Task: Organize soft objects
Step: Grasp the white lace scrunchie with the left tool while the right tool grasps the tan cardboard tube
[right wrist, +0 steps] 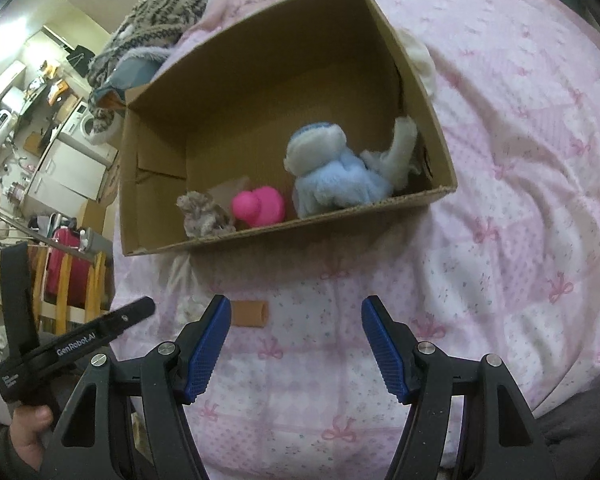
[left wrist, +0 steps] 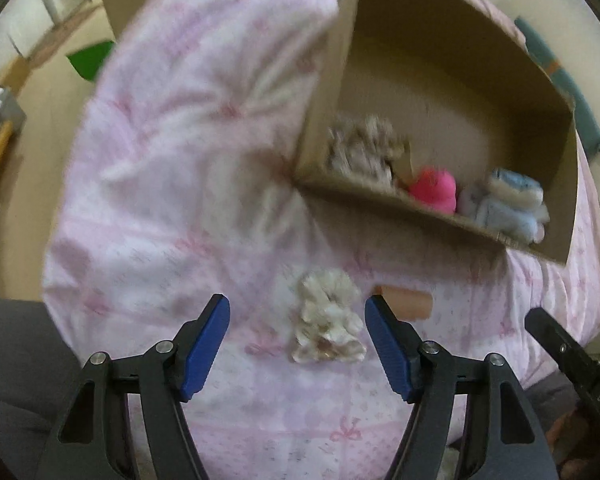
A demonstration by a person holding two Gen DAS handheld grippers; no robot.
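Above pink quilt (right wrist: pixel 500 208): left gripper (left wrist: pixel 298 334), right gripper (right wrist: pixel 296 334) tilted down, jaws spread, empty

Home bedroom — quilted bedspread (right wrist: pixel 520 160), washer (right wrist: pixel 86 125)

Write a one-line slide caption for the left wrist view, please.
Open left gripper above a cream floral scrunchie on the pink quilt, near a cardboard box of soft toys.

plush toys (right wrist: pixel 332 172) in box (right wrist: pixel 260 80), scrunchie (left wrist: pixel 328 316) before box
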